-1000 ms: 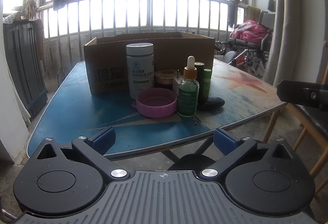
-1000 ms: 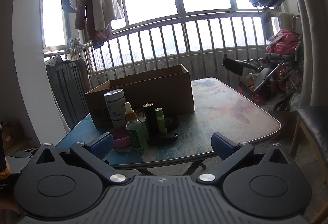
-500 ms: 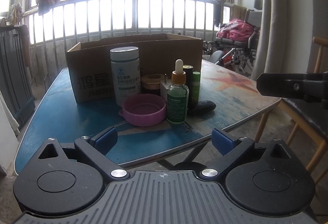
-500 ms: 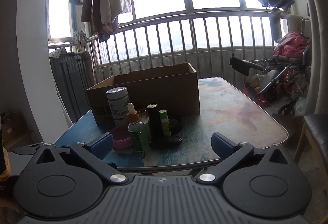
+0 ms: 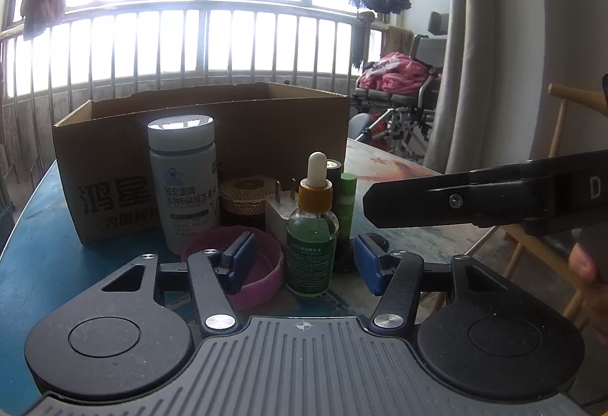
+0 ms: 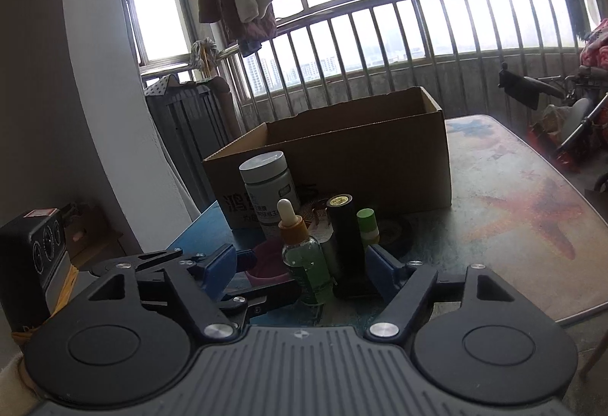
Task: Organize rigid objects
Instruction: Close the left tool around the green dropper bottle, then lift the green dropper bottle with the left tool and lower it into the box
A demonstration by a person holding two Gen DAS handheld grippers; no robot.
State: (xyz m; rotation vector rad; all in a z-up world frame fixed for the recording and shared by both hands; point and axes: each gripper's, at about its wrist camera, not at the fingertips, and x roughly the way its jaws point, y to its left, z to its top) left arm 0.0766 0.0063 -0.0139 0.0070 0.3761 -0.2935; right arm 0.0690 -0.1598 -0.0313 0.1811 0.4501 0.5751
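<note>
Both sets of jaws spread wide, gripping nothing. Left gripper [image 5: 302, 260] aimed at the green dropper bottle [image 5: 312, 239], glass framed between the blue pads [image 5: 239, 262], not yet touched. Right gripper [image 6: 300, 265] closing in from 3 o'clock, framing the same bottle and the tall black tube [image 6: 344, 239] just beside it. Crowded cluster on the table [image 5: 45, 264]: pink lid [image 5: 262, 271] at 9 o'clock of the bottle, white vitamin jar [image 5: 182, 180] at 10 o'clock, gold-capped jar [image 5: 243, 199] and white plug [image 5: 279, 214] behind, small green tube [image 5: 347, 203] at 1 o'clock. Open cardboard box [image 5: 243, 119] at 12 o'clock, likely the destination. Best done, probably: one gripper only on the bottle; pads low on the body, below the dropper neck; square, gentle closure; straight lift before any swing toward the box, sparing the neighbours a knock.
</note>
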